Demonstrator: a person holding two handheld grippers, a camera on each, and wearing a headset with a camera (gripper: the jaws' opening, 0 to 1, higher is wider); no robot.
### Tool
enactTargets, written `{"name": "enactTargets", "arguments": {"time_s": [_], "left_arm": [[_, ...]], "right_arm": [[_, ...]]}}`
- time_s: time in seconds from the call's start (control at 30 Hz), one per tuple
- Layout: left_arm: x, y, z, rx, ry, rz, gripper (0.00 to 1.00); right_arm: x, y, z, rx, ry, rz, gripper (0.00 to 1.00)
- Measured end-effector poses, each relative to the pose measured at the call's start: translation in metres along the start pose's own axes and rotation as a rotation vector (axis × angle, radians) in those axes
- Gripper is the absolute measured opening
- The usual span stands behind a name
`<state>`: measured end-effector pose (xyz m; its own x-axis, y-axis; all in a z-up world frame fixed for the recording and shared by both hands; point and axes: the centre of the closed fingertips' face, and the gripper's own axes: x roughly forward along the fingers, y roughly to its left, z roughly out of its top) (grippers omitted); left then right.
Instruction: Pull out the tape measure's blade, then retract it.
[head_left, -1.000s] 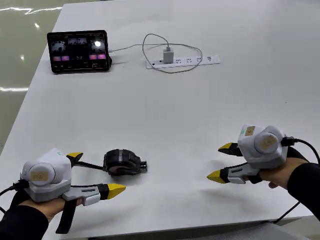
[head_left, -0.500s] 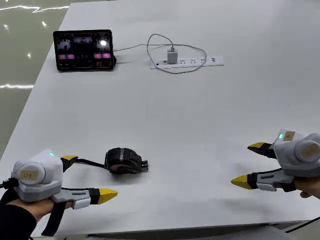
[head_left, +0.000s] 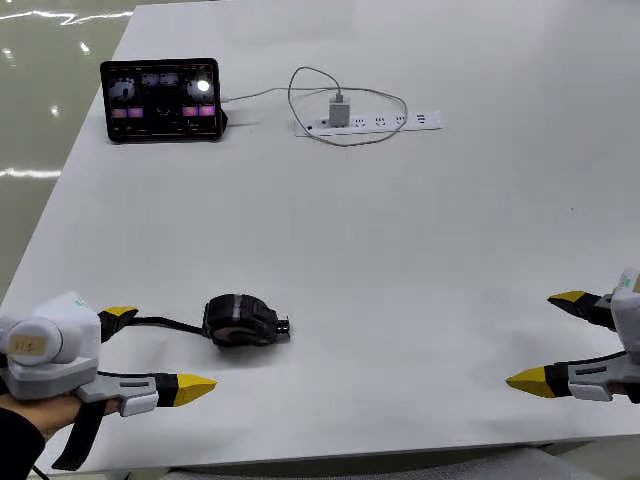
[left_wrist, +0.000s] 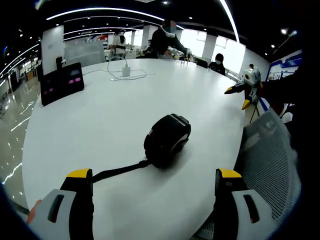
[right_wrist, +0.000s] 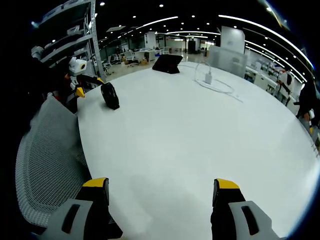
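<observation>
A black tape measure (head_left: 241, 320) lies on the white table (head_left: 380, 230), its black wrist strap (head_left: 160, 324) trailing left. In the left gripper view the tape measure (left_wrist: 167, 139) sits just ahead of the jaws, strap (left_wrist: 120, 170) running back between them. My left gripper (head_left: 160, 350) is open at the table's front left, a short way left of the case, nothing held. My right gripper (head_left: 560, 340) is open at the front right edge, far from the tape measure (right_wrist: 110, 96). No blade is drawn out.
A tablet (head_left: 160, 99) with a lit screen stands at the back left. A white power strip (head_left: 375, 122) with a charger and looped cable (head_left: 345, 100) lies at the back centre. A grey mesh chair back (right_wrist: 45, 170) sits below the table's near edge.
Both grippers have drawn apart and back toward the near edge: the left further left of the tape measure, the right out to the far right. The tape measure stayed put.
</observation>
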<state>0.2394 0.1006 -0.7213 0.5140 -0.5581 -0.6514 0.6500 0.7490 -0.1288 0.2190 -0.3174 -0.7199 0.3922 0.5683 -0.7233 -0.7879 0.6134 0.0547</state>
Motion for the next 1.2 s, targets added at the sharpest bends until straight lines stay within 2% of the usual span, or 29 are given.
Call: {"name": "enactTargets", "arguments": {"time_s": [0.07,0.27,0.47,0.6,0.63,0.67,0.7,0.77,0.8,0.87,1.2], "left_arm": [[0.0,-0.001,-0.002,-0.003,0.011,-0.011,0.99],[-0.001,-0.002,-0.004,0.006,0.02,-0.014,0.99],[-0.003,0.002,-0.003,0.006,0.028,-0.011,0.99],[-0.001,0.006,0.001,0.011,0.02,0.011,0.99],[0.0,0.001,-0.001,-0.008,0.04,-0.018,0.99],[0.001,-0.002,0.0,-0.014,0.042,-0.033,0.99],[0.002,-0.001,0.002,0.012,0.03,-0.023,0.99],[0.003,-0.006,0.0,0.002,0.053,-0.045,0.99],[0.004,-0.005,0.002,0.011,0.039,-0.04,0.99],[0.004,-0.009,0.001,-0.002,0.051,-0.059,0.99],[0.001,-0.006,0.003,0.008,0.041,-0.045,0.99]], "right_arm": [[-0.003,-0.002,-0.004,-0.007,0.004,-0.008,0.87],[-0.008,-0.005,-0.007,0.04,-0.006,-0.005,0.99],[-0.01,-0.008,-0.007,0.056,-0.016,-0.008,0.99],[-0.008,-0.007,-0.011,0.043,0.003,-0.007,0.99],[-0.007,-0.006,-0.012,0.042,0.01,-0.004,0.99],[-0.006,-0.005,-0.013,0.041,0.014,0.0,0.99],[-0.005,-0.003,-0.015,0.037,0.019,0.003,0.99],[-0.005,-0.001,-0.015,0.032,0.024,0.008,0.99],[-0.004,0.0,-0.016,0.032,0.024,0.011,0.99],[-0.004,0.001,-0.016,0.033,0.022,0.013,0.99],[-0.004,-0.003,-0.013,0.033,0.016,0.013,0.99]]}}
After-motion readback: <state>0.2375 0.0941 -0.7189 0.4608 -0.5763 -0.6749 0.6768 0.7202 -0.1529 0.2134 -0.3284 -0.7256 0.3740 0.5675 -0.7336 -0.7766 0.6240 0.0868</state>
